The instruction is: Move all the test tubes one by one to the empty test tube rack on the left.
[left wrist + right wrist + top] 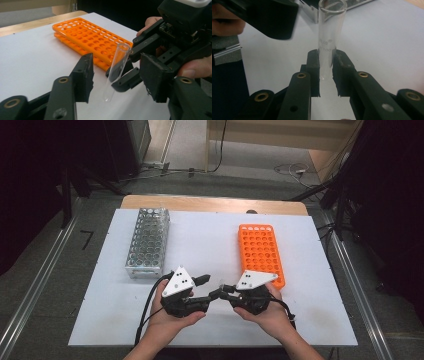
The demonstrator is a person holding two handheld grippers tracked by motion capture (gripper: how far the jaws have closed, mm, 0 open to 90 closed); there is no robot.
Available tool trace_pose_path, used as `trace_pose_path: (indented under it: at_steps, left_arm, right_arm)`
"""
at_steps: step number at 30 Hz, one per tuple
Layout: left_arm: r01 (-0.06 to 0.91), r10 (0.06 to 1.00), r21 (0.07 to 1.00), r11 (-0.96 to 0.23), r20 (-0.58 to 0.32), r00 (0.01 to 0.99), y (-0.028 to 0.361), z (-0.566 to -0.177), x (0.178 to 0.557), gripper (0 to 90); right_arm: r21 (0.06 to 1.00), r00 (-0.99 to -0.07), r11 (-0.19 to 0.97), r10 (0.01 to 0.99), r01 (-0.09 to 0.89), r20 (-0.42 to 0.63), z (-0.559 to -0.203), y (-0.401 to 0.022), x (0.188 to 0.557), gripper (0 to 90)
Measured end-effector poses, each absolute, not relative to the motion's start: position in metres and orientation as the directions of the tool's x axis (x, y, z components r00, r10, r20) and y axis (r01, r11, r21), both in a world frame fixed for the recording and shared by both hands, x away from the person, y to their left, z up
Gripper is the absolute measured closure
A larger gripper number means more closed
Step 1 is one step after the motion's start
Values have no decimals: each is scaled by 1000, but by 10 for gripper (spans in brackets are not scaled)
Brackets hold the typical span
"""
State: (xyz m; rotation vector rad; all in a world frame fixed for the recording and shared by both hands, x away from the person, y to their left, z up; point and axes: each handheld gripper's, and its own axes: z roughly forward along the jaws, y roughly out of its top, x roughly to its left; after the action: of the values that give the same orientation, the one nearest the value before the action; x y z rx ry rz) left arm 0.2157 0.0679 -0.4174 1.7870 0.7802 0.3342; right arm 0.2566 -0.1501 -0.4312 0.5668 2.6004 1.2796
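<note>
A clear glass test tube (330, 37) stands upright between the pads of my right gripper (326, 66), which is shut on its lower part, the open mouth on top. In the left gripper view the same tube (116, 72) sits between the two jaws of my left gripper (117, 75), with a gap on each side, so that gripper is open. In the high view both grippers meet tip to tip near the table's front, left gripper (206, 290) and right gripper (221, 292).
An orange tube rack (260, 252) lies flat right of centre on the white board (210, 235). A metal tube rack (147, 242) stands at the left. The wooden table edge runs along the back, with floor and cables beyond.
</note>
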Motion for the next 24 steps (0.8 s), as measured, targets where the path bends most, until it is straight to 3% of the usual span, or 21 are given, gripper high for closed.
trace_pose_path:
  at_steps: [12,24]
  left_arm:
    - [326,643,920,-217,-117,757,61,-420,214,690]
    - [334,659,920,-205,-123,742,65,-420,216,751]
  right_arm:
    - [791,-925,567,379,233,0,-431,-139,248,742]
    - [795,-922,552,386,252,25,-433,-141,249,729]
